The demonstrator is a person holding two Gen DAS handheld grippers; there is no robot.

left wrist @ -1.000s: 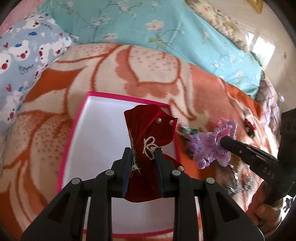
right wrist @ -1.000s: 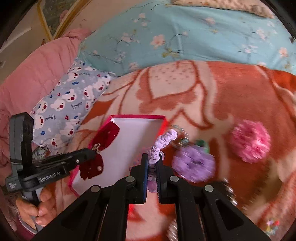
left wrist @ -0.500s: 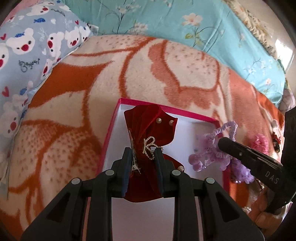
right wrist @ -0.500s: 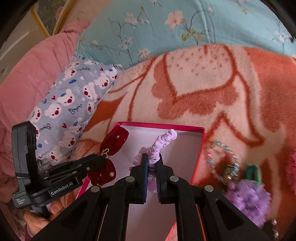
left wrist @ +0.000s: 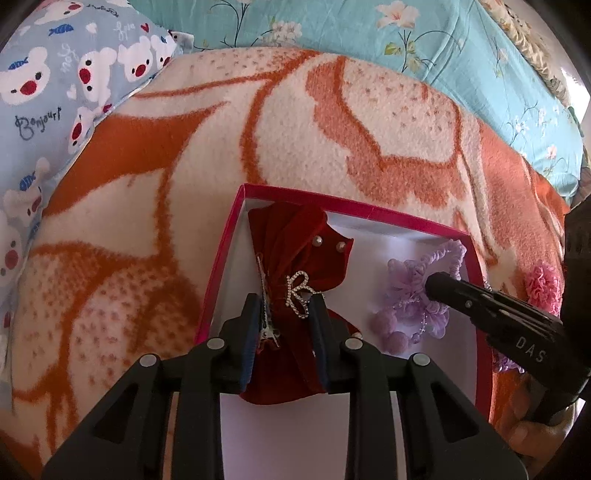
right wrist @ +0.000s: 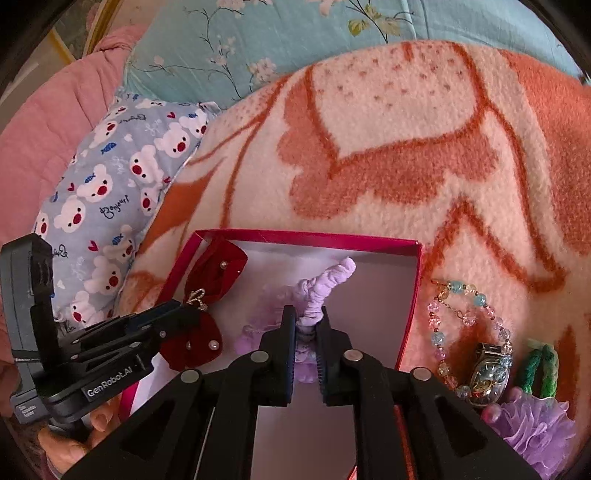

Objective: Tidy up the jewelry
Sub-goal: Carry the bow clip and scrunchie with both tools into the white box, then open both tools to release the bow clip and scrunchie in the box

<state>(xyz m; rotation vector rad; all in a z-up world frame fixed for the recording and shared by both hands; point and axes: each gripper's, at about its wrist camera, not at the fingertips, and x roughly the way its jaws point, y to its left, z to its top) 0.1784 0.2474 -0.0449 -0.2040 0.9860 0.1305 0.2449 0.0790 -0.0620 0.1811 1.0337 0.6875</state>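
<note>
A shallow pink-rimmed box point(left wrist: 373, 213) with a white floor lies on the orange and cream blanket. My left gripper point(left wrist: 285, 308) is shut on a red velvet bow clip point(left wrist: 295, 251) with pearls and a rhinestone charm, held over the box's far left corner. My right gripper point(right wrist: 306, 320) is shut on a lilac scrunchie with flowers point(right wrist: 327, 282), held inside the box toward its right side; it also shows in the left wrist view point(left wrist: 417, 291). The box rim also shows in the right wrist view point(right wrist: 306, 236).
To the right of the box lie a bead bracelet point(right wrist: 469, 314), a watch point(right wrist: 487, 376), a green hair tie point(right wrist: 539, 369), a purple flower scrunchie point(right wrist: 535, 432) and a pink flower point(left wrist: 543, 288). A bear-print pillow point(right wrist: 110, 206) lies at the left, a turquoise quilt point(left wrist: 369, 33) behind.
Both grippers have moved left and forward over the box with their items. The bow has gone from the box's right edge to its far left corner; the lilac scrunchie is now inside the box.
</note>
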